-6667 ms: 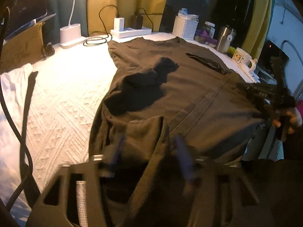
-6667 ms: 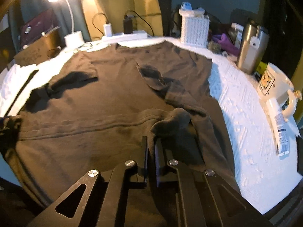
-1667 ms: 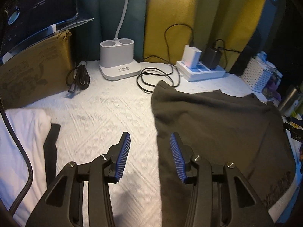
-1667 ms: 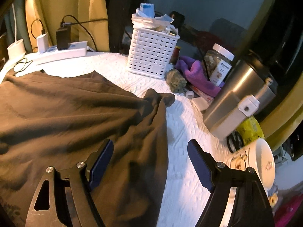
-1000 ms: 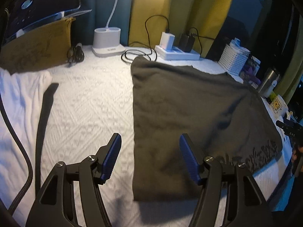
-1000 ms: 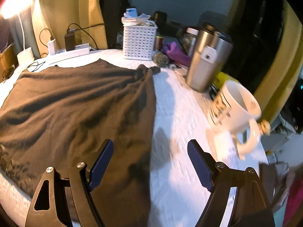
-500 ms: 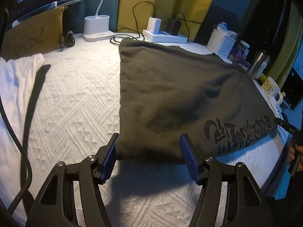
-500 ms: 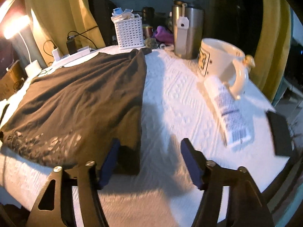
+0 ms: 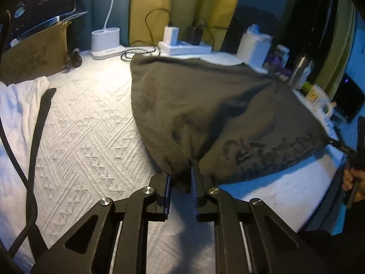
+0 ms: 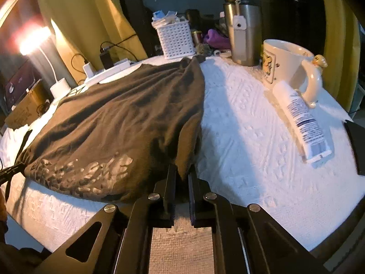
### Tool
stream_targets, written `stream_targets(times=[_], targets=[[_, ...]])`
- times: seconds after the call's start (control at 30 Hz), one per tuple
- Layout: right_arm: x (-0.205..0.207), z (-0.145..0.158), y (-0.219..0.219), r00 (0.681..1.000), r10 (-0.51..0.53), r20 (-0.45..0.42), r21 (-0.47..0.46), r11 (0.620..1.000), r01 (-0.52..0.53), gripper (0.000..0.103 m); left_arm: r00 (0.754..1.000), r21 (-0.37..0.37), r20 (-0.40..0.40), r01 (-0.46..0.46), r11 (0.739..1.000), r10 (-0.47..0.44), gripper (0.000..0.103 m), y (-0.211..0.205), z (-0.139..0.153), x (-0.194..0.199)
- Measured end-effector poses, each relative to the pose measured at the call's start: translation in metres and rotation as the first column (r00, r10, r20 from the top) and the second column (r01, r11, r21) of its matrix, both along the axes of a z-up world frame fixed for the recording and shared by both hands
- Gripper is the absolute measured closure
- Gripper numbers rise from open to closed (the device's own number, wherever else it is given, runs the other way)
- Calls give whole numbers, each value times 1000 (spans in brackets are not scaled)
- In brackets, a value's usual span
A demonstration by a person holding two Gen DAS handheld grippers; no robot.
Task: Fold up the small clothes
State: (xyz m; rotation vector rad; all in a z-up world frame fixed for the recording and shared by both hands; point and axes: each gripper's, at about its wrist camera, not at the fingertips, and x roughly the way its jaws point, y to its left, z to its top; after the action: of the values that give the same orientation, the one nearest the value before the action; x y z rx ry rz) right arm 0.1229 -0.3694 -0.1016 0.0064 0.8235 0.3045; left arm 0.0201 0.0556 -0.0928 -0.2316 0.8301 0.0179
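A dark olive shirt (image 9: 205, 105) lies folded on the white textured tablecloth (image 9: 86, 137), its printed lettering along the near edge. My left gripper (image 9: 180, 175) has its jaws closing on the shirt's near left corner, with fabric bunched between the blue pads. In the right wrist view the shirt (image 10: 127, 114) fills the left half. My right gripper (image 10: 182, 173) has its jaws closing on the near right corner, and cloth hangs between them. The right gripper's tip (image 9: 340, 145) and a hand show at the left wrist view's right edge.
A white basket (image 10: 175, 41), steel tumbler (image 10: 245, 38), mug (image 10: 289, 64) and lying tube (image 10: 301, 118) stand to the right of the shirt. At the back are a power strip (image 9: 184, 46), lamp base (image 9: 106, 43) and cardboard box (image 9: 34, 57). White cloth (image 9: 18, 105) lies at the left.
Both grippers stood open around the shirt's near corners half a second ago. Both have now closed on those corners, and the fabric bunches up at each grip.
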Motion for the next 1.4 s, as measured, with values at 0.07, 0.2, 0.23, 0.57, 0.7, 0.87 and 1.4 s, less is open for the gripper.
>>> stream_targets(times=[0.07,0.2,0.23,0.57,0.7,0.87,1.4], targets=[[-4,5,-1,1000,4,10,-14,1000,-4,95,1000,2,10,7,1000,-7,90,-4,7,-6],[-14,4,-2,1000,8,4,-65,998,-8,95,1000,8,-15,13,1000,-12,90,-10,4,-14],[-14,1,-4,1000,4,-2,-68,998,-5,95,1000,7,-26,10,1000,-10,90,-11,1,-15],[-22,-10,-14,999,-44,5,-129,991,44,95,995,-6,-104,5,1000,-6,89,-18,-18,-31],[-22,-9,-12,999,-49,3,-155,987,49,95,994,-31,-111,-11,999,7,85,-13,-15,-31],[-18,-8,-13,996,-88,5,-203,975,87,76,996,-7,-87,-36,999,35,81,-3,-2,-35],[0,1,-30,989,-145,29,-222,964,148,52,998,27,-34,-48,999,49,66,-9,12,9]])
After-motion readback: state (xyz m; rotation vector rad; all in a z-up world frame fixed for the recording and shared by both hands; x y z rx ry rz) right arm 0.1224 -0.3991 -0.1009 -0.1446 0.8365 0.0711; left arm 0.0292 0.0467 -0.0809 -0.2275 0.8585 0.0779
